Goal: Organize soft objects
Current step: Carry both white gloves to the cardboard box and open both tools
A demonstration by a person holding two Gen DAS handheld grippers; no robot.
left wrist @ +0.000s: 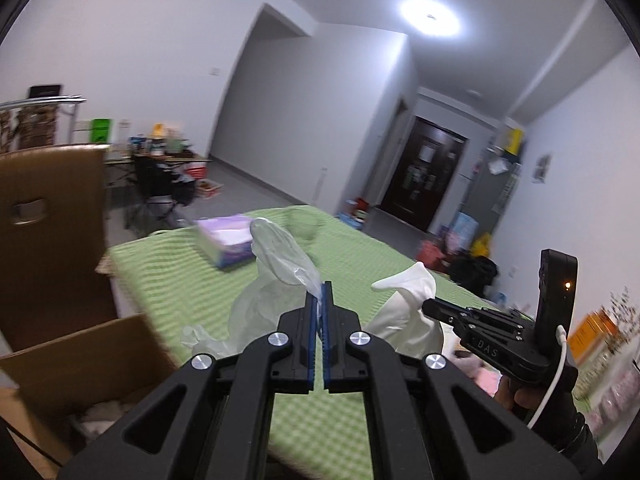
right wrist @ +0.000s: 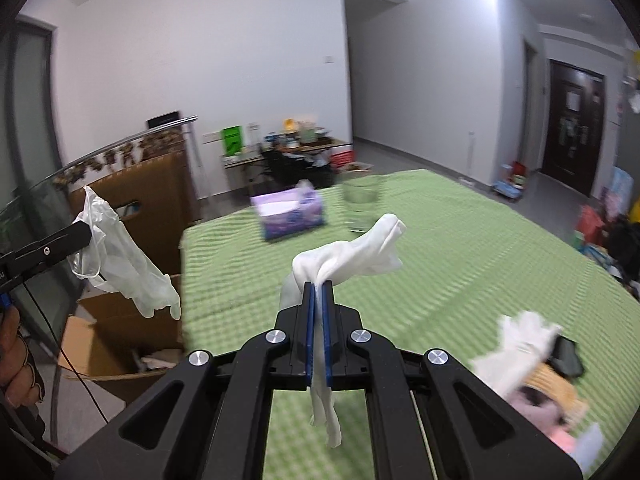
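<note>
Both grippers: black plastic frames w/ blue pads, silver screws; right gripper marked "DAS", white cable, dark sleeve.

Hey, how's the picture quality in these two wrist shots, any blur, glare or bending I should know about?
Left wrist view: the ceiling light blows out to white glare, and the tissue box and green tablecloth smear with motion blur. Right wrist view: the white glove by the fingers is fairly sharp, while the pile of soft things at lower right is smeared. Both: fisheye bends walls, dark corners.
</note>
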